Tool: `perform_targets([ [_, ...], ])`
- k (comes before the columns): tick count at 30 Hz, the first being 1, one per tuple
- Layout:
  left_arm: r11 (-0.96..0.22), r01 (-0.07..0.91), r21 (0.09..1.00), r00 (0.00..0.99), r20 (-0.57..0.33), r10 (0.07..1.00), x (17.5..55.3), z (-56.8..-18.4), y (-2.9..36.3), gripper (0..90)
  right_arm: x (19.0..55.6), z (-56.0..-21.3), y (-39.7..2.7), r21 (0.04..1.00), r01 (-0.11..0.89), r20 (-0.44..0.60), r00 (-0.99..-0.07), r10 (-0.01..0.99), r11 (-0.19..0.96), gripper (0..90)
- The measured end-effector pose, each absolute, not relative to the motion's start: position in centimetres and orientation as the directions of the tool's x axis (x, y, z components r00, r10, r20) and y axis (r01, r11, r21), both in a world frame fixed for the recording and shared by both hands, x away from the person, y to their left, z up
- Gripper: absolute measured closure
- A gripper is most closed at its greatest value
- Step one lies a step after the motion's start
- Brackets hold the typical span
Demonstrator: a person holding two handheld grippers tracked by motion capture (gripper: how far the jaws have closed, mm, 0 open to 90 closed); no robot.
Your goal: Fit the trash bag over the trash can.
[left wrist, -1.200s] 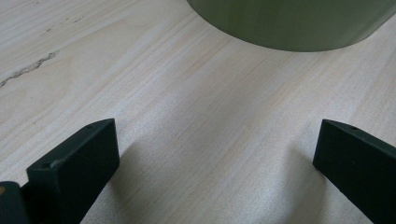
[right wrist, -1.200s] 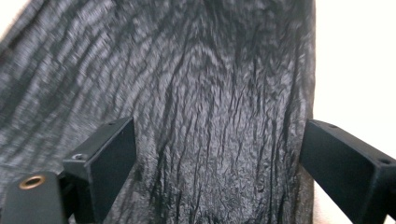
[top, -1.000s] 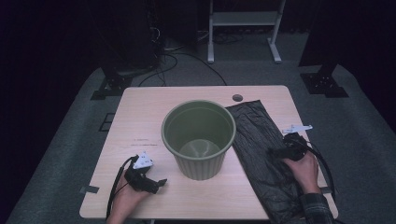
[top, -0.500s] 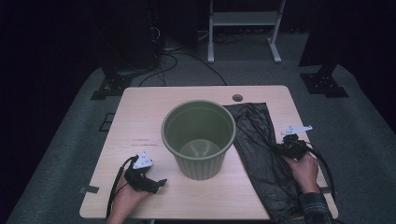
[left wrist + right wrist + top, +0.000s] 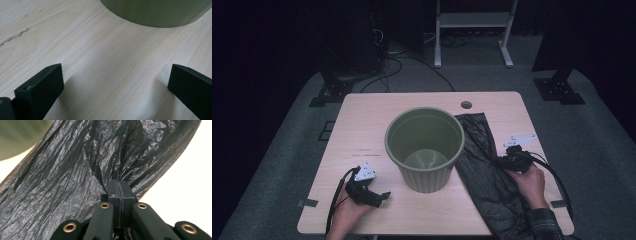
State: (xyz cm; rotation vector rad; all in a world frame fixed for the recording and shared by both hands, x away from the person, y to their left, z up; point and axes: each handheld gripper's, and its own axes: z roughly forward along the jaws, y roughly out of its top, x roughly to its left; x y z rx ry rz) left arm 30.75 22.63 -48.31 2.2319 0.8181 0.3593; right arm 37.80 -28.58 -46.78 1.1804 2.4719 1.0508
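Observation:
An olive green bin (image 5: 424, 147) stands upright and empty in the middle of the table. To its right a crinkled black plastic bag (image 5: 484, 170) lies flat on the wood. My right gripper (image 5: 507, 161) is over the bag's right side. In the right gripper view its jaws (image 5: 119, 185) are shut on a pinched fold of the bag (image 5: 62, 182), with creases running in to the grip. My left gripper (image 5: 379, 197) rests low on the table at the front left of the bin. Its jaws stand wide open over bare wood (image 5: 115, 85), and the bin's base (image 5: 155, 12) is just ahead.
The light wooden table (image 5: 362, 125) has a round cable hole (image 5: 466, 105) near its far edge. Dark floor surrounds it, with a white metal stand (image 5: 472, 30) and cables behind. The bag's lower end hangs over the table's front right edge.
My right hand has shifted slightly up the table, and the bag's film is now gathered toward its jaws. The left hand and the bin have stayed where they were.

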Motion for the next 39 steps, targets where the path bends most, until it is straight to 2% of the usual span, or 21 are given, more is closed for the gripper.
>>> perform_targets([
  [12,-0.538,0.449,0.713,0.759,0.013,0.650,30.7,-48.3,22.6,0.0,38.1,-46.8,-25.0,0.670,0.560,0.106,-0.722,0.684,0.487,88.7],
  [15,-0.538,0.449,0.713,0.759,0.012,0.650,30.7,-48.3,22.6,0.0,38.3,-46.9,-24.2,0.666,0.560,0.115,-0.729,0.675,0.493,82.2],
  [25,-0.538,0.449,0.713,0.759,0.012,0.651,30.7,-48.3,22.6,0.0,39.0,-47.0,-22.4,0.669,0.581,0.201,-0.742,0.640,0.463,41.4],
  [28,-0.538,0.450,0.713,0.759,0.012,0.651,30.7,-48.3,22.6,0.0,39.1,-47.1,-21.7,0.665,0.577,0.186,-0.743,0.642,0.475,32.2],
  [34,-0.538,0.450,0.713,0.759,0.012,0.651,30.7,-48.3,22.6,0.0,39.3,-47.2,-20.1,0.665,0.563,0.163,-0.751,0.640,0.491,21.9],
  [39,-0.538,0.450,0.713,0.759,0.012,0.651,30.7,-48.3,22.6,0.0,39.2,-47.2,-18.8,0.662,0.541,0.113,-0.756,0.645,0.519,21.3],
])
